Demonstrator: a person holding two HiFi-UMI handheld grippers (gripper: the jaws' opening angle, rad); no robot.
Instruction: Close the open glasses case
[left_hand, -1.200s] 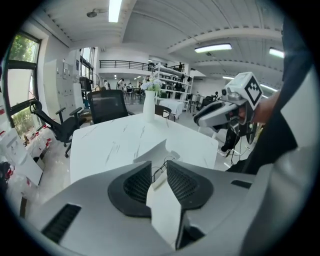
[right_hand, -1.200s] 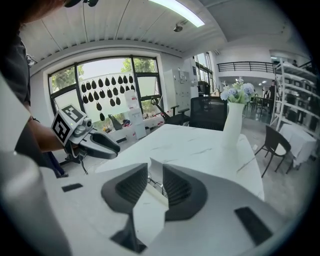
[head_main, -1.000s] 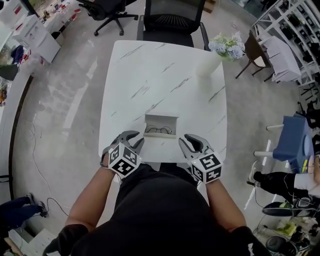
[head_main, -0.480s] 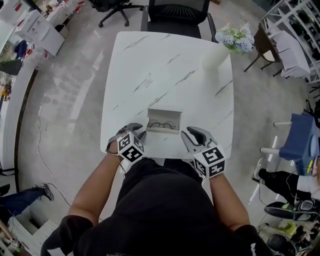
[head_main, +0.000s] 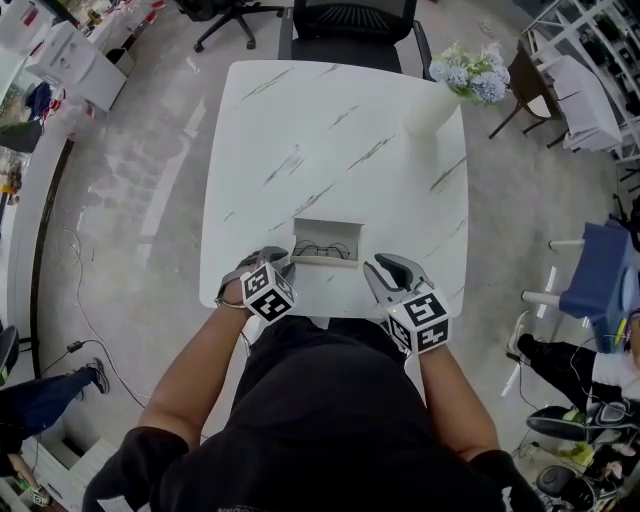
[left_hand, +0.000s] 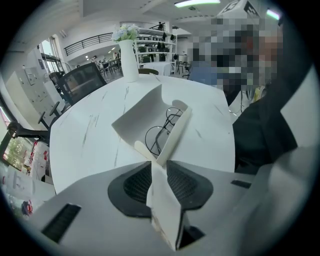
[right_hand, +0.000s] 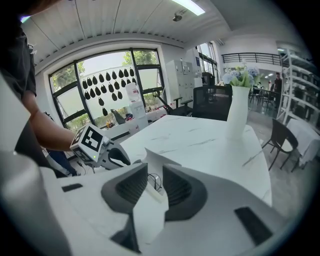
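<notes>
Two hand-held grippers (left_hand: 159, 166) (right_hand: 155, 174), jaws nearly together, pinching glasses case (left_hand: 142, 117) flap

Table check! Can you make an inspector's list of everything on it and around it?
Surface: white table with grey veins.
Job's things: glasses case open near the person's edge; glasses lie inside.
Clutter: white vase of flowers at the far right corner; nothing else seen.
Grippers: left gripper and right gripper each look shut on one end of the case's lid flap.
Cables: one thin cable on the floor left of the table.
Surroundings: black chair at the far side, shelves on the right, pale shiny floor.
</notes>
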